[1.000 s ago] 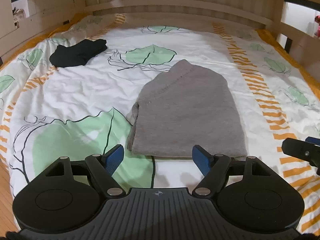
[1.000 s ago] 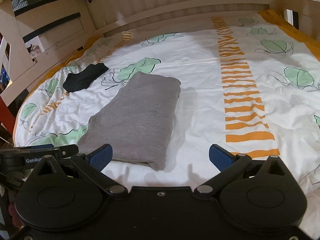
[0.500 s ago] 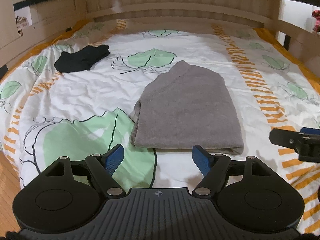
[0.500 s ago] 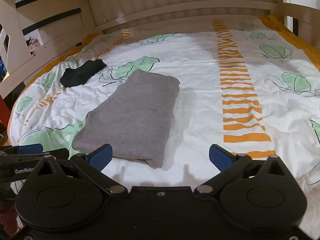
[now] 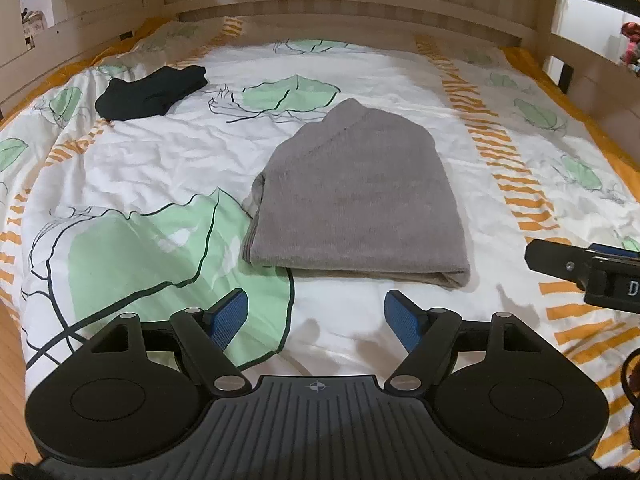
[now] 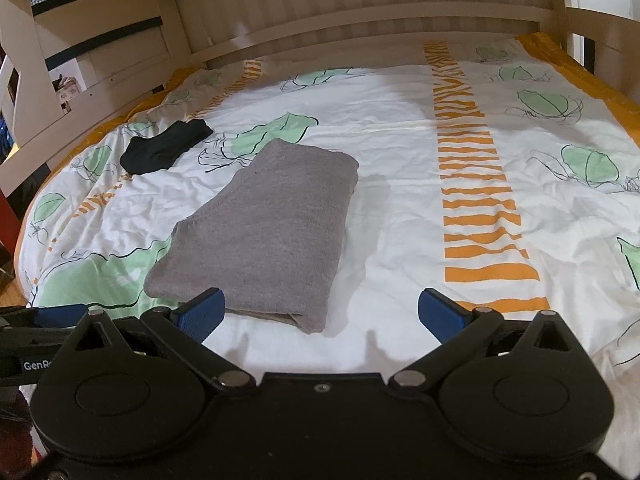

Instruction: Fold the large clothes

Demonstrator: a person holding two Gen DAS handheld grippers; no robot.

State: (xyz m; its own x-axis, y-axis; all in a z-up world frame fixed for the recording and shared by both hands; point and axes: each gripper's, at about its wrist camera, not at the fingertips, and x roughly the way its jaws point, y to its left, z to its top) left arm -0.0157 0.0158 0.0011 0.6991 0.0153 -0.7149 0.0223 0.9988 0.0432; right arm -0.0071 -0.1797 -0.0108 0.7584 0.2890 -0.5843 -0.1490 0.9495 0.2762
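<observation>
A folded grey garment point(image 5: 356, 196) point(image 6: 264, 232) lies flat on the white bedspread with green leaves and orange stripes point(image 5: 160, 184) point(image 6: 400, 152). My left gripper point(image 5: 316, 314) hovers just short of the garment's near edge, open, with nothing between its blue pads. My right gripper point(image 6: 320, 312) stands open too, near the garment's near right corner, holding nothing. Part of the right gripper shows at the right edge of the left wrist view point(image 5: 588, 268). The left gripper's tip shows at the left edge of the right wrist view point(image 6: 44, 316).
A small folded black garment point(image 5: 152, 92) point(image 6: 166, 152) lies at the bed's far left. A wooden bed rail point(image 5: 360, 16) point(image 6: 360, 28) runs along the far side and both ends. Wooden floor point(image 5: 10, 360) shows at the lower left.
Both views have drawn back slightly from the grey garment, which now sits a little farther from the fingers. Both grippers stayed open and empty.
</observation>
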